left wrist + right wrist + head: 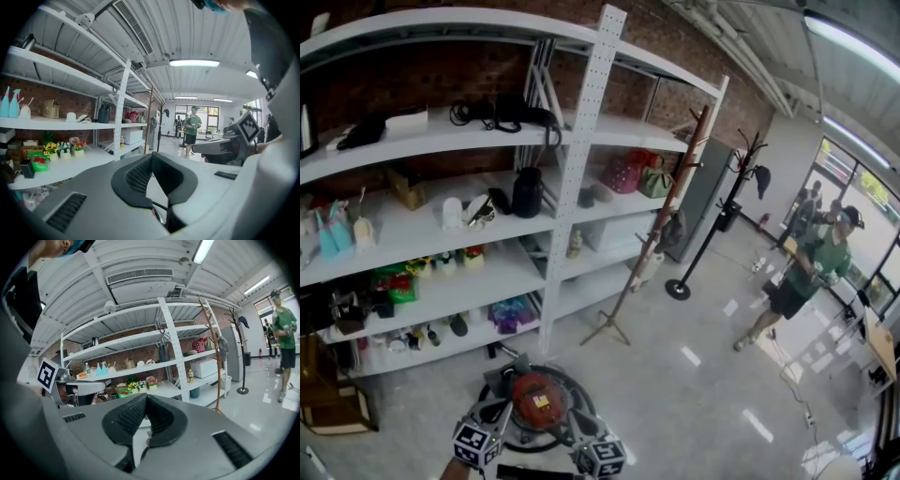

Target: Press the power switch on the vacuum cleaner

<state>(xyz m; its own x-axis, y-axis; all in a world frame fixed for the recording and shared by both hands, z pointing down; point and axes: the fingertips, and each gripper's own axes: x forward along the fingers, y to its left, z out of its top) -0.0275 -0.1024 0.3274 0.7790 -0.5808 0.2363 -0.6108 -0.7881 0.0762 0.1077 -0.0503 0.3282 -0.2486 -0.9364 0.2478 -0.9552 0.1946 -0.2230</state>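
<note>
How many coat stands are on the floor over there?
2. A wooden coat stand rises right beside the shelving. A black coat stand on a round base is just to its right, farther back. Others may be hidden out of view.

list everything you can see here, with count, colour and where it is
vacuum cleaner: one, red and grey, floor in front of the shelves
shelving unit: one, white, against the brick wall
handbags: two, red and green, upper shelf at right
jug: one, black, middle shelf
spray bottles: two, teal, shelf at left
wooden coat stand: one, brown, by the shelf end
black coat stand: one, farther right
person: one, green shirt, far right
left claw: grey, shut, empty
right claw: grey, shut, empty
</note>
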